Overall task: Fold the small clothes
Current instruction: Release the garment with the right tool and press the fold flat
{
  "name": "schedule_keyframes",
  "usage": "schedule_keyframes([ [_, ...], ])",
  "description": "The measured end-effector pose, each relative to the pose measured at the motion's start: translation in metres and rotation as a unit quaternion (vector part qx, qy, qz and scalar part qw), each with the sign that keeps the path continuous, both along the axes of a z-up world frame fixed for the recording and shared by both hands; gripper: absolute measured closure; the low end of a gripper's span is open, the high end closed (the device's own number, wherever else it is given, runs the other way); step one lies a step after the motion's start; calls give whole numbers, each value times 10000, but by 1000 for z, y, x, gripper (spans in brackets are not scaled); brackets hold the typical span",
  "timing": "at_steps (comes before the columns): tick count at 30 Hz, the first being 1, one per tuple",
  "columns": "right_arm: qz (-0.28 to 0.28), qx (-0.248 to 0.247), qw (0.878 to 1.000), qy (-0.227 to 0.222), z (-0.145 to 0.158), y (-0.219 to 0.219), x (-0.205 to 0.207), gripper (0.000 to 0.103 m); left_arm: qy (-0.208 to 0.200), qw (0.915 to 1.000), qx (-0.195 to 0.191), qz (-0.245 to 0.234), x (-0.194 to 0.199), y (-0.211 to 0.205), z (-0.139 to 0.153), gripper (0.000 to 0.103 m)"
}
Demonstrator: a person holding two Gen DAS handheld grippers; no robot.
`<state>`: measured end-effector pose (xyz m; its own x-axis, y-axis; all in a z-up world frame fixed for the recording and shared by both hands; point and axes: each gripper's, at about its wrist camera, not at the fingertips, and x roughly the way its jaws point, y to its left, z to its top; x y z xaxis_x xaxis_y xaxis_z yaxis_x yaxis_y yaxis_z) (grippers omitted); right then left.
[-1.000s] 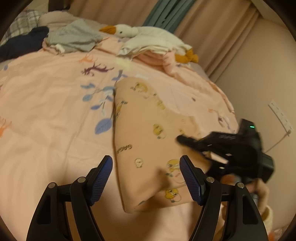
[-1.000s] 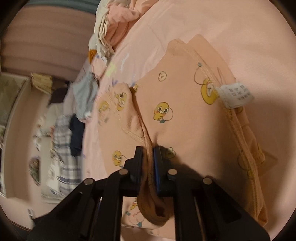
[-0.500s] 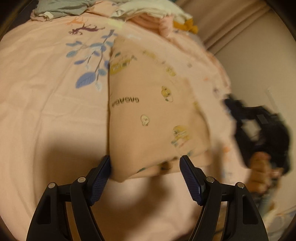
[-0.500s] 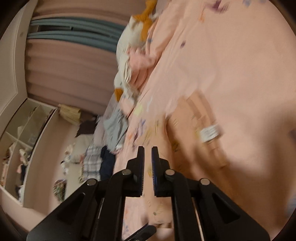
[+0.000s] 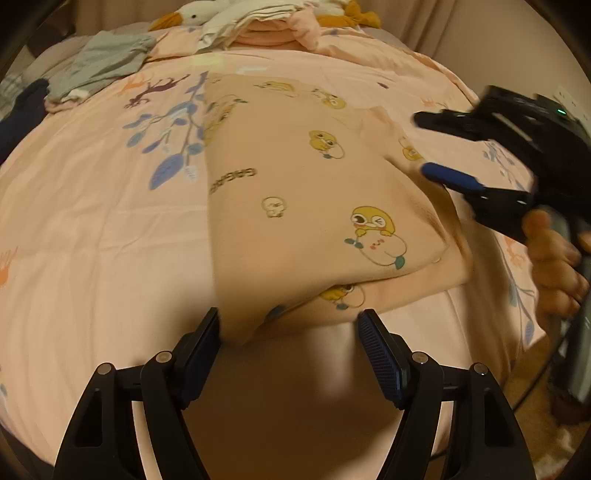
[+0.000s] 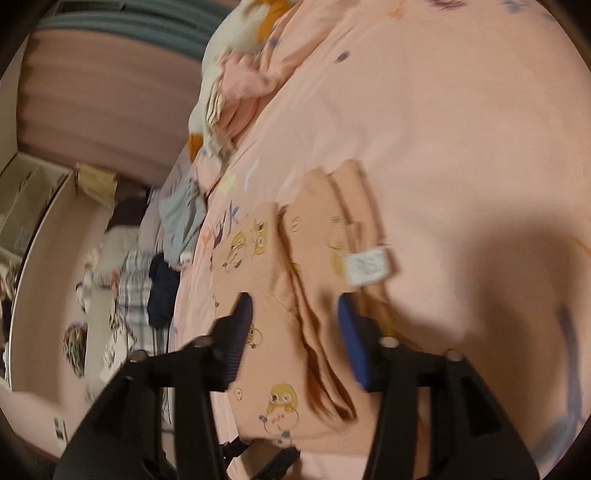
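Peach garment (image 5: 310,206) with its yellow chick print lies folded flat on the bed (image 5: 92,240), directly ahead of my left claw (image 5: 290,332) and just past its tips. I have that claw standing wide apart with nothing gripped; the garment's near folded corner droops toward the gap, almost against the inner face of the left-side finger, though I cannot tell whether it touches. The blue ribbed pads (image 5: 380,354) are bare.

My right claw (image 5: 436,147) shows off to the right of the left one, beyond the garment's far edge, held by a hand (image 5: 554,266) wrapped around its grip. Its jaws have just been opening, and they now stand partly apart. From its own camera the right claw (image 6: 295,317) hangs above the cloth with nothing pinched; the garment's stacked folded edges run between the two fingers below them, and the picture is blurred. A white care label (image 6: 369,266) sits on the cloth just ahead of the right-side finger.

Farther ahead of the left claw, at the far end of the bed, lie a grey garment (image 5: 103,62), a dark navy one (image 5: 22,110) beside it, and a white goose plush (image 5: 207,11) resting on a pile of pale folded clothes (image 5: 266,29).
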<state>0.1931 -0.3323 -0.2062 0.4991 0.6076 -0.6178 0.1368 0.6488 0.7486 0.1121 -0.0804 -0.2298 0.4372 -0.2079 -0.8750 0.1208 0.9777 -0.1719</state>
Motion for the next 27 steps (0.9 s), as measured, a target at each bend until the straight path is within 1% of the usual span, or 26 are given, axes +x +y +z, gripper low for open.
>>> schedule_keyframes([
  [1,44,-64,9999,103,-5,5,7,53,-7,9999,78,99,-2,4,1,29],
  [4,382,-257,9989,78,-8,20,23,53,-87,9992,264,295,-7,11,-1,29],
  [6,462,-348,9982,149,-15,27,35,53,-149,9987,170,459,-9,21,-3,29],
  [8,643,-308,9973,153,-22,35,46,53,-128,9987,67,485,-5,25,-4,29],
  [9,695,-363,9968,139,-24,38,50,56,-154,9986,50,499,-4,25,-4,29],
  [10,730,-419,9964,93,-25,41,53,60,-206,9984,56,523,-3,25,-5,29],
  [12,745,-394,9964,34,-30,43,55,88,-273,9980,130,556,2,23,-7,29],
  [14,633,-136,9979,-26,-31,36,52,93,-344,9974,189,601,3,22,-6,29],
  [16,482,339,9981,-180,-27,24,46,95,-381,9971,230,614,-1,19,-5,29],
  [17,465,472,9975,-253,-24,20,43,95,-393,9970,272,608,-2,19,-5,29],
  [20,463,592,9955,-580,-9,11,27,95,-406,9966,354,622,-3,17,-5,29],
  [22,442,729,9940,-686,-2,8,19,95,-410,9964,413,624,-3,16,-7,29],
  [24,396,759,9937,-730,2,5,15,97,-435,9960,451,633,-2,15,-7,29],
  [25,309,749,9935,-794,5,2,12,98,-443,9959,461,643,-3,15,-7,29],
  [27,9,1003,9905,-939,9,-12,7,99,-408,9960,463,652,-4,15,-6,30],
])
